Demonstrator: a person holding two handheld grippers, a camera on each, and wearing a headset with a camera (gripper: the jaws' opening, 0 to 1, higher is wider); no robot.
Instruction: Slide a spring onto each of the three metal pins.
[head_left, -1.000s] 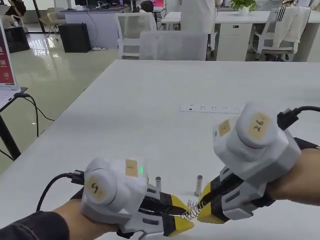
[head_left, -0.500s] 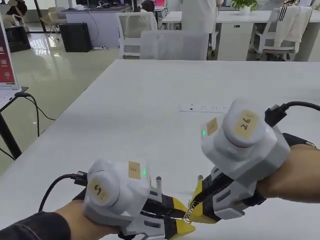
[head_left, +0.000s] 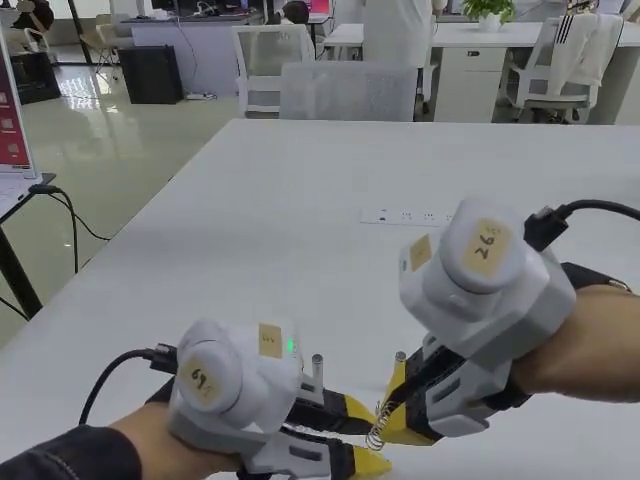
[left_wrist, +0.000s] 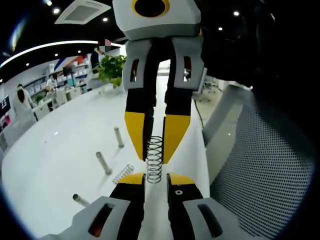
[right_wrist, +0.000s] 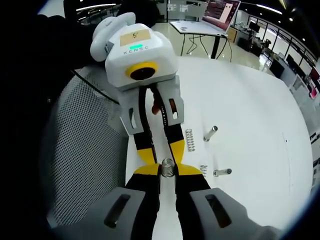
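Nipped narrow on both ends of the spring (left_wrist: 155, 160): left gripper (left_wrist: 156, 178) and right gripper (right_wrist: 168, 171), jaws tip to tip, long axis running from one pair to the other. Just beyond, upright on the worktop (head_left: 300, 250): left pin (head_left: 317, 367) and right pin (head_left: 400, 360), both bare. Probably calls for freeing one end and tipping the spring upright over the right pin, nearer the right jaws.

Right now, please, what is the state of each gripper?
Left gripper: closed on one end of the small coiled metal spring.
Right gripper: closed on the other end of the same spring.
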